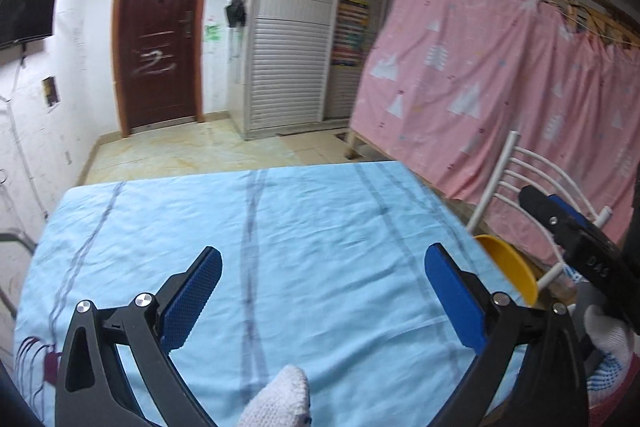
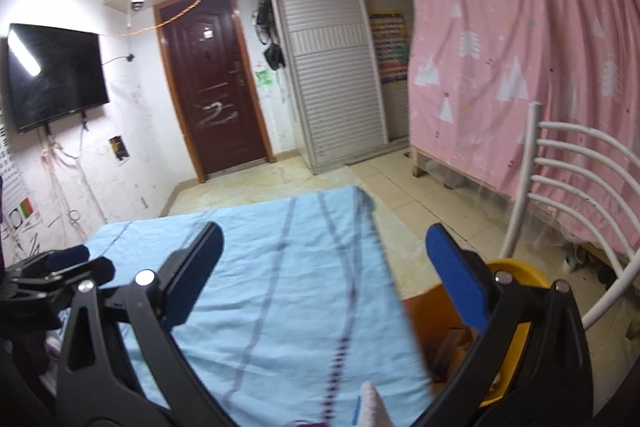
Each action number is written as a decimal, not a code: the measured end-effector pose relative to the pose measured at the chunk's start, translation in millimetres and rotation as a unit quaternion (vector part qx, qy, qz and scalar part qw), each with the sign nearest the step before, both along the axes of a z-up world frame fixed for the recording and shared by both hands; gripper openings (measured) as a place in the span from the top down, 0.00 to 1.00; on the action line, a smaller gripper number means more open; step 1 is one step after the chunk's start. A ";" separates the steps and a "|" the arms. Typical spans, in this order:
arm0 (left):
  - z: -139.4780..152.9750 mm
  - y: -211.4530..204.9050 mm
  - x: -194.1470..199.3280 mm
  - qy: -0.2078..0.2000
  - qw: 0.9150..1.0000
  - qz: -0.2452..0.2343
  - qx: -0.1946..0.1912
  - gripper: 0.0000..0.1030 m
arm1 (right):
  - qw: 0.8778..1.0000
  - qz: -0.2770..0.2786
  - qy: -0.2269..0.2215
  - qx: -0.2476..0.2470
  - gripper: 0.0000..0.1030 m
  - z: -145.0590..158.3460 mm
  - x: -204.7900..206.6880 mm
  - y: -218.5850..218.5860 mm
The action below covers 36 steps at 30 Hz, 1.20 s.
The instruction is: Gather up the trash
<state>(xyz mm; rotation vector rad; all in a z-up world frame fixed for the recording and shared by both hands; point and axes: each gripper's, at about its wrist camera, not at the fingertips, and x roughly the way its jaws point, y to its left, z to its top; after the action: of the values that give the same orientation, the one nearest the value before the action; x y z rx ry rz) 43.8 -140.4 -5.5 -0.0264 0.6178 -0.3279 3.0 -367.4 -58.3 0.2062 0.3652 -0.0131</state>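
Observation:
My left gripper [image 1: 324, 259] is open and empty above a table covered by a light blue cloth [image 1: 256, 239]. No trash shows on the cloth in either view. A yellow bin [image 1: 508, 267] stands just past the table's right edge; in the right wrist view the yellow bin [image 2: 524, 271] sits under my right finger, with brown contents inside. My right gripper [image 2: 324, 239] is open and empty over the cloth's [image 2: 280, 267] right edge. The right gripper [image 1: 568, 223] shows at the right of the left wrist view, the left gripper [image 2: 68, 263] at the left of the right wrist view.
A white metal chair [image 2: 572, 179] stands right of the bin, before a pink curtain [image 2: 520, 47] on a wooden bed frame. A brown door [image 1: 160, 27], a slatted wardrobe [image 1: 292, 27] and tiled floor [image 2: 400, 187] lie beyond the table. A television [image 2: 52, 75] hangs on the left wall.

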 end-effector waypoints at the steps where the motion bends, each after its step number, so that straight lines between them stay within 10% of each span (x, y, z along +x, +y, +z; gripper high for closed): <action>1: -1.1 6.1 -0.5 -0.001 1.000 0.005 0.000 0.10 | 1.000 0.006 0.001 -0.002 0.06 -0.3 -0.1 7.7; 36: -6.2 84.1 -12.6 -0.002 0.995 0.095 -0.002 0.10 | 0.995 0.087 0.012 -0.052 0.06 4.0 10.9 98.1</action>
<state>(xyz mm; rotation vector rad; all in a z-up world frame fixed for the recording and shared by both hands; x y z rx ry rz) 31.2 -56.3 -11.8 -0.0888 0.6062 -0.1442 13.9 -269.2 -54.3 0.0704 0.4047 0.1373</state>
